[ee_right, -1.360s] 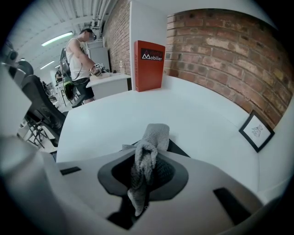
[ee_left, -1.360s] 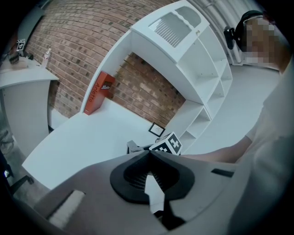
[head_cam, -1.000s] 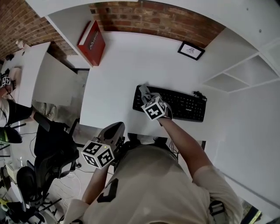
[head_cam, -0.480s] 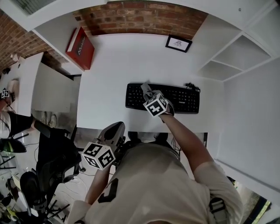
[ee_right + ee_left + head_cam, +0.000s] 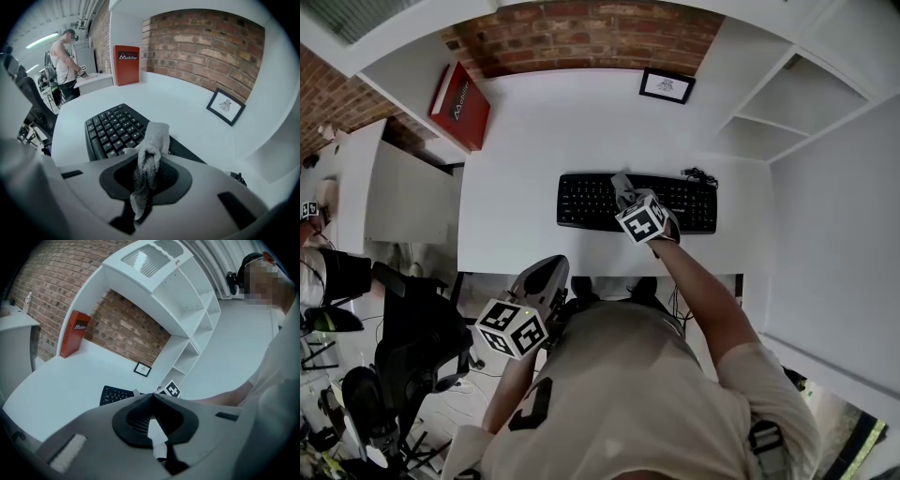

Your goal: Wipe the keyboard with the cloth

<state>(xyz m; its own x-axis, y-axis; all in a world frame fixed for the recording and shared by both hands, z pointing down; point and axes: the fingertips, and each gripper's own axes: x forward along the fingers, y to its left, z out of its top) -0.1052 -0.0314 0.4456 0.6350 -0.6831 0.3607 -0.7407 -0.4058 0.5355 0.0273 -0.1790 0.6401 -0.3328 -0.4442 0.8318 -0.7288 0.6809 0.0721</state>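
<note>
— Where is the cloth (image 5: 153, 136) sitting?
— Your right gripper (image 5: 149, 157) is clamping it between its jaws, and its free end is resting on the middle keys of the keyboard (image 5: 111, 129), which is lying on the white desk (image 5: 516, 131).
— And the left gripper (image 5: 151, 397)?
— You're holding it near your body, short of the desk, jaws closed on nothing.
</note>
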